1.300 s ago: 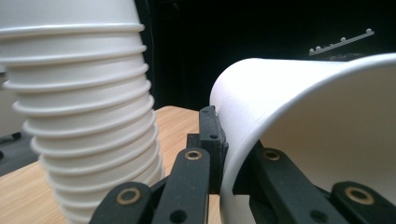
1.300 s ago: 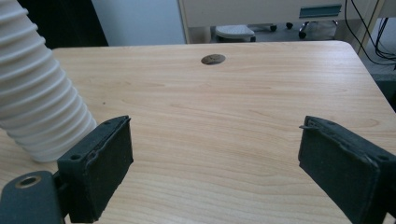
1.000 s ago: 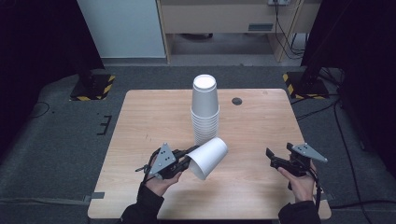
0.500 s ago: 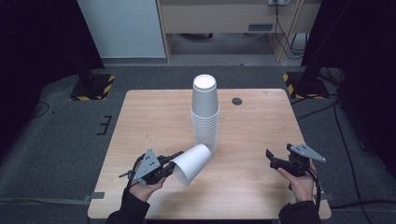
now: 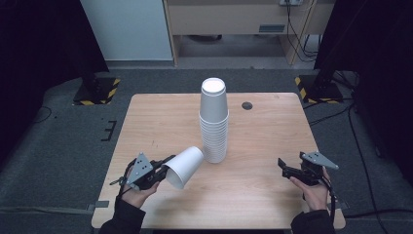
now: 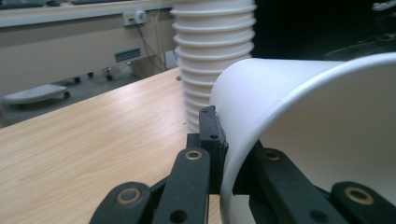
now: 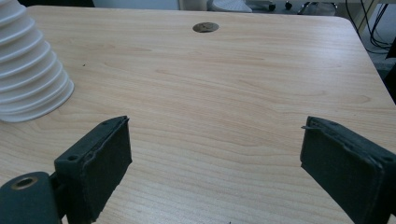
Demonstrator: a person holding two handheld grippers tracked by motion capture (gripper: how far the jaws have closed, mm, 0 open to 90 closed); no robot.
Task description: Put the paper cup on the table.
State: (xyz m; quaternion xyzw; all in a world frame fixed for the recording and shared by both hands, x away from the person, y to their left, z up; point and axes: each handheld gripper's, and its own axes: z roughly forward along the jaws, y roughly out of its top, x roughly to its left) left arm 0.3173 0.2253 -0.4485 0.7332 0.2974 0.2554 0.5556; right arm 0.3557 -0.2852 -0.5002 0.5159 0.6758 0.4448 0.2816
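A tall stack of white paper cups (image 5: 214,121) stands upside down at the middle of the wooden table (image 5: 160,117). My left gripper (image 5: 164,165) is shut on the rim of a single white cup (image 5: 185,166), which lies tilted on its side, base toward the stack. In the left gripper view the jaws pinch the cup's wall (image 6: 299,121), one inside and one outside, with the stack (image 6: 212,51) just behind. My right gripper (image 5: 286,169) stands open near the table's front right with nothing between its pads (image 7: 100,163); the stack's base (image 7: 28,79) lies to its left.
A small dark round grommet (image 5: 247,105) sits in the table top behind and right of the stack. Bare wood lies between the two grippers. Beyond the table are a white panel, a cabinet with cables, and black stands with yellow-striped feet (image 5: 97,91).
My left gripper has carried the single cup leftward and toward the table's front edge, away from the stack. The right gripper has stayed in place.
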